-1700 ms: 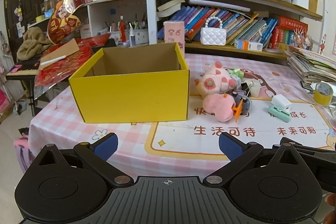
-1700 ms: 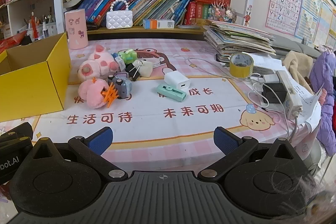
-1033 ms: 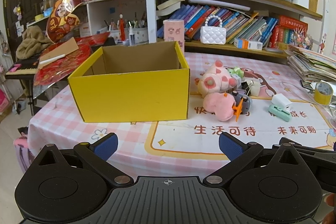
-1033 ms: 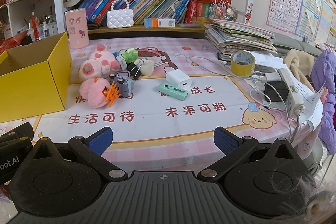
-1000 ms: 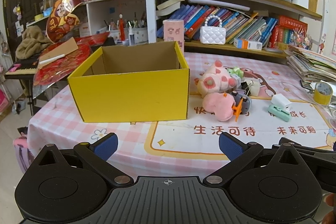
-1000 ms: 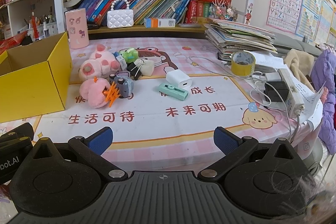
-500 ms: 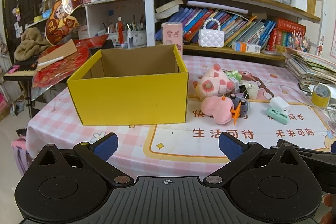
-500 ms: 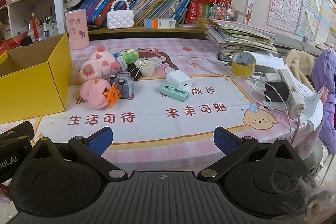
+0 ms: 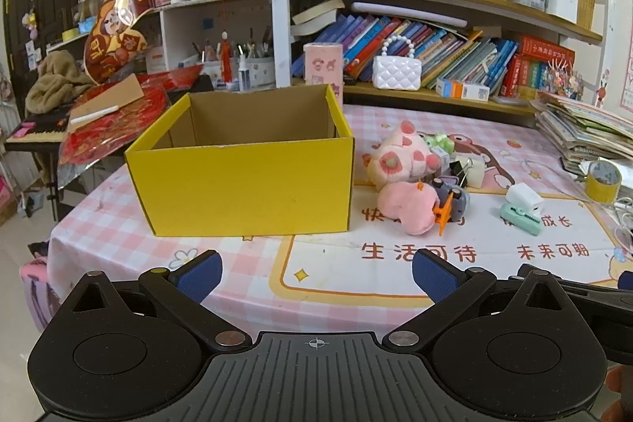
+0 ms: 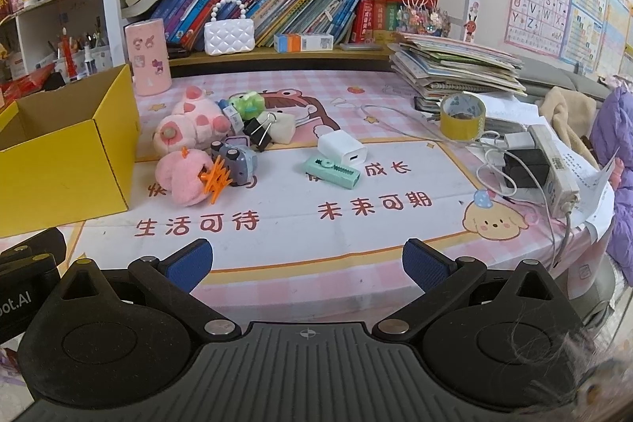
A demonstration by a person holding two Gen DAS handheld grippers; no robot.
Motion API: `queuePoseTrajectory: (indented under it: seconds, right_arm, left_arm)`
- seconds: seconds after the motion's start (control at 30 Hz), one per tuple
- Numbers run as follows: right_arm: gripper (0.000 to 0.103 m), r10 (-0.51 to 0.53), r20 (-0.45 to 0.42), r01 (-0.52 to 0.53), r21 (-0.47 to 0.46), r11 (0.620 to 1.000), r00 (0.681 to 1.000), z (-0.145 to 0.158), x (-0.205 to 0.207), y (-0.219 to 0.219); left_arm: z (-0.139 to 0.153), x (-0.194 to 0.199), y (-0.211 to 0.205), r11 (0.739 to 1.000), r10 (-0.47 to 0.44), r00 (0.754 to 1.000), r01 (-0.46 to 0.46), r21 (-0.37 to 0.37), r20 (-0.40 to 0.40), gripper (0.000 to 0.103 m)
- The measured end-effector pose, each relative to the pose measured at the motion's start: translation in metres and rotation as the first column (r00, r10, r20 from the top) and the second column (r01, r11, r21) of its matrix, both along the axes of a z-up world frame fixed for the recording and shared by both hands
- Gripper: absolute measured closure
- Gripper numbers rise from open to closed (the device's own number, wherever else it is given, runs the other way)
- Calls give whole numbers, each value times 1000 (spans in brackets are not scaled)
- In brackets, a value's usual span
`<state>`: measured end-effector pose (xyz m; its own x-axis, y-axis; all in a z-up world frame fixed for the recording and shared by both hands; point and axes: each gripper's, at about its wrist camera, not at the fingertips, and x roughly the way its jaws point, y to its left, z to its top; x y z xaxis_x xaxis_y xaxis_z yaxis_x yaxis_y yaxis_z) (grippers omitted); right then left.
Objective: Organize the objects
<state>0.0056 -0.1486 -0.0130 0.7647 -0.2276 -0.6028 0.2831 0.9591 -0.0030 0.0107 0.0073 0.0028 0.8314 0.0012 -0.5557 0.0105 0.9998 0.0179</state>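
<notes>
An empty yellow cardboard box (image 9: 245, 180) stands open on the pink checked table; it also shows at the left of the right wrist view (image 10: 67, 165). Right of it lies a pile: pink plush toys (image 9: 403, 200) (image 10: 186, 145), an orange hair clip (image 10: 215, 180), a grey toy (image 10: 237, 161), a black binder clip (image 10: 259, 131), a green frog (image 10: 247, 103), a white charger (image 10: 342, 149) and a mint green tool (image 10: 332, 173). My left gripper (image 9: 316, 273) is open and empty in front of the box. My right gripper (image 10: 306, 263) is open and empty near the table's front edge.
A yellow tape roll (image 10: 463, 115), a power strip with cables (image 10: 552, 165) and a stack of books (image 10: 455, 70) sit at the right. A pink cylinder (image 10: 148, 56) stands behind the box. Bookshelves (image 9: 435, 38) line the back.
Both grippers have shifted slightly toward the table and a little up; the view of the box and toys barely changes. Both stay open and empty.
</notes>
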Motion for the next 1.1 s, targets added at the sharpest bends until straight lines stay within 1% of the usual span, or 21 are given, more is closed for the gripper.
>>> queuePoseTrajectory:
  seconds: [0.23,0.37,0.47,0.63,0.8,0.93,1.0,1.1]
  right_arm:
    - [0,3,-1,-3,15,1000,1000,0,0,-1]
    - [0,15,-10,-15,46,999,1000,-1,1,-5]
    - [0,14,-16,-13,37,999,1000,-1,2,-4]
    - [0,12,-19,-11,39,999,1000,0,1,-8]
    - [0,28,-18,-27,3,1000,999,0,2,-9]
    - [0,36,2,-36,-36,999,999,-2,4,-10]
    - [0,50,0,-50,-61,997,999,-5,6,-10]
    - [0,97,15,-95,-89,992,995,-7,8,-8]
  left_arm:
    - [-1,1,2,1000,-6,1000,6,-12,-10,0]
    - [-1,3,5,1000,0,1000,0,-28,-20,0]
    - [-2,4,5,1000,-1,1000,1,-26,-27,0]
    - [-2,7,5,999,-18,999,15,-52,-51,0]
    - [-4,7,1,999,-32,999,31,-40,-36,0]
    - [-5,11,-1,997,-27,999,25,-69,-35,0]
    - [-7,15,-3,997,-24,999,21,-77,-44,0]
    - [-10,21,-8,997,-31,997,26,-78,-71,0]
